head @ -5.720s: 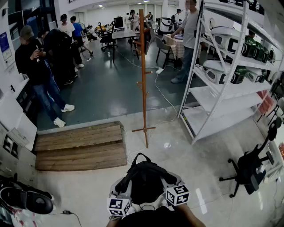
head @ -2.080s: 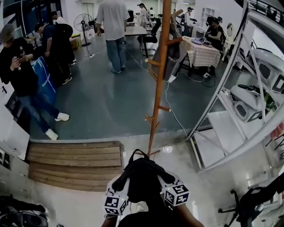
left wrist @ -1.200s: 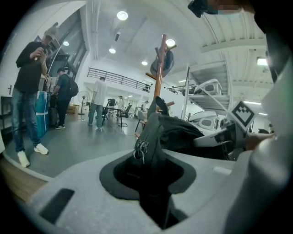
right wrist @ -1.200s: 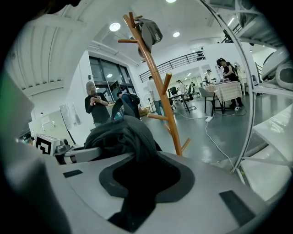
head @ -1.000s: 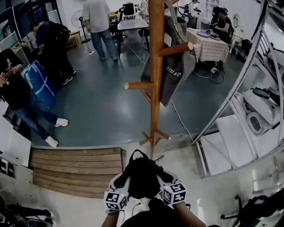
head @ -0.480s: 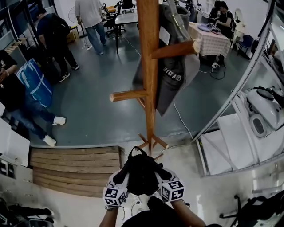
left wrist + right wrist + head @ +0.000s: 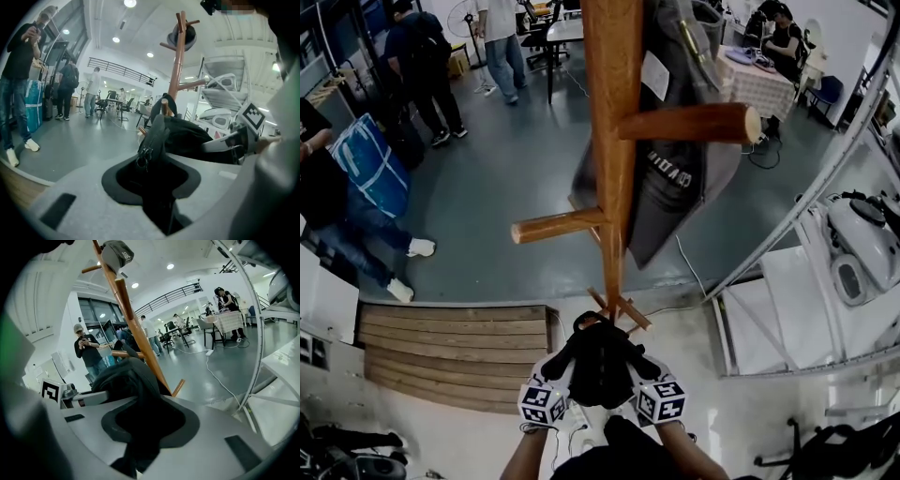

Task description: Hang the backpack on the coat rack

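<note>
The backpack (image 7: 600, 361) is held between both grippers, low before the rack (image 7: 612, 150) and beneath its pegs (image 7: 684, 123), not yet hung on any of them. The left gripper (image 7: 151, 157) is closed narrowly on a zippered fold of the backpack, and the right gripper (image 7: 140, 425) is clamped likewise on its black fabric. A grey garment (image 7: 680, 178) is hung from the rack's upper part.

the left gripper (image 7: 555, 380) and right gripper (image 7: 645, 375) are pale grey moulded plastic shells, each lined in black round its mouth. each carries a white cube (image 7: 543, 403) printed with black square markers. a dark top (image 7: 614, 461) covers the torso.
</note>
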Demonstrator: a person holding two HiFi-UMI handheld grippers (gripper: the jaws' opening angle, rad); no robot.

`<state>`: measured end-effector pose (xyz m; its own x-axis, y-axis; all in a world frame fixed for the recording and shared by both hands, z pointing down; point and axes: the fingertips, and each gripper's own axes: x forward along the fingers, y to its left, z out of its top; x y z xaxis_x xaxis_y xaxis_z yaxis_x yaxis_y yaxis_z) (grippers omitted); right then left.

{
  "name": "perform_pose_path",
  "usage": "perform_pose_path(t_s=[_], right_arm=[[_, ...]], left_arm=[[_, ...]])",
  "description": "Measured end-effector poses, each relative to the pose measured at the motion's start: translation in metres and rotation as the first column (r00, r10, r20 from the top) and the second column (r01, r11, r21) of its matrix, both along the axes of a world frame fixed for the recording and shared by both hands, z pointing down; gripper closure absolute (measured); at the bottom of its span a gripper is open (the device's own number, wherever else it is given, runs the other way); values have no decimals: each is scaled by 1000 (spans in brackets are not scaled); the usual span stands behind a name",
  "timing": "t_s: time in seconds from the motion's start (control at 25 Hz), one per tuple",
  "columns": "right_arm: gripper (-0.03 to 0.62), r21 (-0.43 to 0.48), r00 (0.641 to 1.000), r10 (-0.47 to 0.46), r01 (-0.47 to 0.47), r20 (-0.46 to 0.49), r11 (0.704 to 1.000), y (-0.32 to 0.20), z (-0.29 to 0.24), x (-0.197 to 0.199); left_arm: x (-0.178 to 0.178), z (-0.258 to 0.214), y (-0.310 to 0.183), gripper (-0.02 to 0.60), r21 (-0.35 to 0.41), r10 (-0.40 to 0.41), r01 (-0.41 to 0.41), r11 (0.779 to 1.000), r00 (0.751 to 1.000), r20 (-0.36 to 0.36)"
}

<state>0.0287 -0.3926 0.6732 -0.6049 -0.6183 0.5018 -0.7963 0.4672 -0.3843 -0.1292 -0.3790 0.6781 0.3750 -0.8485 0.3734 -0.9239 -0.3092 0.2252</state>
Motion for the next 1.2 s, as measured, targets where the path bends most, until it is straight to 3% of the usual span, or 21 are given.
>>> perform_pose_path(t_s=[0.6, 1.2], right_arm=[[511, -31, 1000, 12, -13, -23, 999, -23, 26, 18], [510, -50, 998, 16, -18, -56, 999, -27, 54, 15]], left_arm=[[17, 30, -31, 472, -48, 7, -8, 999, 1000, -4], [8, 56, -38, 469, -83, -3, 2, 997, 1000, -2]])
